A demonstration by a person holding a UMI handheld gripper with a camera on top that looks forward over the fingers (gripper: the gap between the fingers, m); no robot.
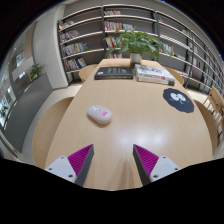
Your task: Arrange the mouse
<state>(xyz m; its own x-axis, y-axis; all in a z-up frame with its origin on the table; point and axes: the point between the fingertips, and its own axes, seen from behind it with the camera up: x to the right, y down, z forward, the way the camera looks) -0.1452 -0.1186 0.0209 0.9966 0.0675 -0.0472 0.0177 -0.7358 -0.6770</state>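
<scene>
A white mouse point(99, 115) lies on the light wooden table point(130, 125), left of the middle, a little beyond my left finger. A dark round mouse pad point(179, 99) with a white mark lies at the far right of the table. My gripper point(112, 158) is open and empty, its two magenta pads point(80, 160) spread wide above the table's near part. Nothing stands between the fingers.
A potted green plant point(136, 43) stands at the table's far end with books or magazines point(153, 73) beside a dark tray point(113, 71). Bookshelves point(85, 38) line the back wall. A chair point(213, 100) stands at the right.
</scene>
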